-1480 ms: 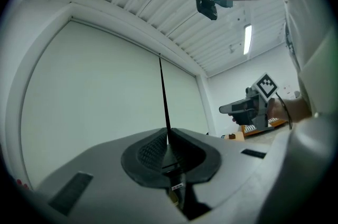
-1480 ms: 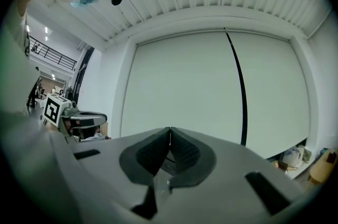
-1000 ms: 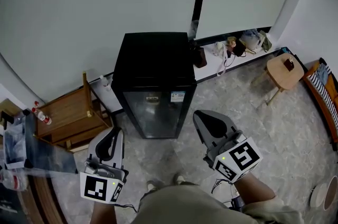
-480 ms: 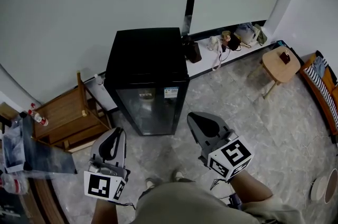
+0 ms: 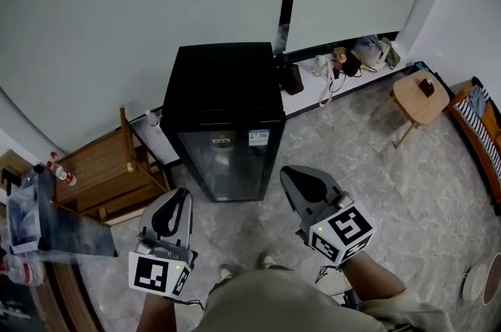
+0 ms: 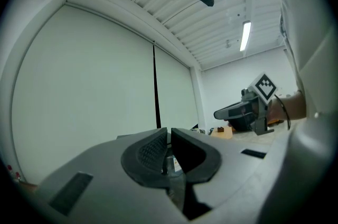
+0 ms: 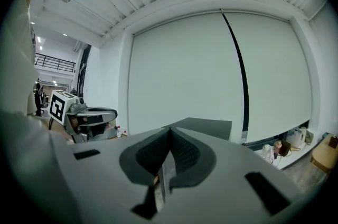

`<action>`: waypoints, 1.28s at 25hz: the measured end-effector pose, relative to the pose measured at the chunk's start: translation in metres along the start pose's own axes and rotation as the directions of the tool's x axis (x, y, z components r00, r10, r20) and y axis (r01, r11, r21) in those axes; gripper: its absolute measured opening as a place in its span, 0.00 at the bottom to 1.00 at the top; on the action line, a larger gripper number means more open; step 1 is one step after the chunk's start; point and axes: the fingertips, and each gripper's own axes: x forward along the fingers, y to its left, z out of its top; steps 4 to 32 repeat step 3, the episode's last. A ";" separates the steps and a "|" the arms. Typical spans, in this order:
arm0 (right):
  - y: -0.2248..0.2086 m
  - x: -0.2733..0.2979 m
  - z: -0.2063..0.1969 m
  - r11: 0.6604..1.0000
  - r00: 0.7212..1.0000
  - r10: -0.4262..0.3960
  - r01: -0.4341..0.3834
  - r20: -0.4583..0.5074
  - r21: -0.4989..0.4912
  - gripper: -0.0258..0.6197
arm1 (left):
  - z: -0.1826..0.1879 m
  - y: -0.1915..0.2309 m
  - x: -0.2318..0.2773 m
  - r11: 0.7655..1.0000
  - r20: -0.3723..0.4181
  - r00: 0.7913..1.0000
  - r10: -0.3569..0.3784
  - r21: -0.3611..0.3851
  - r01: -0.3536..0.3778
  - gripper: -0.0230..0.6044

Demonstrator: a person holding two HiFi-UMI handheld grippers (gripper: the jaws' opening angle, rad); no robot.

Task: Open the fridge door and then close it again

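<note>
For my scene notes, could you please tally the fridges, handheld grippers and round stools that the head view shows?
Fridges: 1, the black fridge
Grippers: 2, the left gripper and the right gripper
Round stools: 1, the round stool
Total: 4

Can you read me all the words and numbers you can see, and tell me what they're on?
No text here can be read.
Blue and white sticker on the fridge door: too small to read.
Pale label beside it on the door: too small to read.
Marker cubes on the left gripper and right gripper: only black-and-white square patterns, no words.
</note>
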 end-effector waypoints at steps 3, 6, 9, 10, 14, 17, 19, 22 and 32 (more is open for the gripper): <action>0.001 0.002 0.002 1.000 1.000 -0.005 0.005 0.000 0.002 0.03 | 0.000 0.001 -0.004 1.000 -0.007 1.000 -0.005 -0.002 0.005 0.08; 0.001 0.002 0.002 1.000 1.000 -0.005 0.005 0.000 0.002 0.03 | 0.000 0.001 -0.004 1.000 -0.007 1.000 -0.005 -0.002 0.005 0.08; 0.001 0.002 0.002 1.000 1.000 -0.005 0.005 0.000 0.002 0.03 | 0.000 0.001 -0.004 1.000 -0.007 1.000 -0.005 -0.002 0.005 0.08; 0.001 0.002 0.002 1.000 1.000 -0.005 0.005 0.000 0.002 0.03 | 0.000 0.001 -0.004 1.000 -0.007 1.000 -0.005 -0.002 0.005 0.08; 0.001 0.002 0.002 1.000 1.000 -0.005 0.005 0.000 0.002 0.03 | 0.000 0.001 -0.004 1.000 -0.007 1.000 -0.005 -0.002 0.005 0.08; 0.001 0.002 0.002 1.000 1.000 -0.005 0.005 0.000 0.002 0.03 | 0.000 0.001 -0.004 1.000 -0.007 1.000 -0.005 -0.002 0.005 0.08; 0.001 0.002 0.002 1.000 1.000 -0.005 0.005 0.000 0.002 0.03 | 0.000 0.001 -0.004 1.000 -0.007 1.000 -0.005 -0.002 0.005 0.08; 0.001 0.002 0.002 1.000 1.000 -0.005 0.005 0.000 0.002 0.03 | 0.000 0.001 -0.004 1.000 -0.007 1.000 -0.005 -0.002 0.005 0.08; 0.001 0.002 0.002 1.000 1.000 -0.005 0.005 0.000 0.002 0.03 | 0.000 0.001 -0.004 1.000 -0.007 1.000 -0.005 -0.002 0.005 0.08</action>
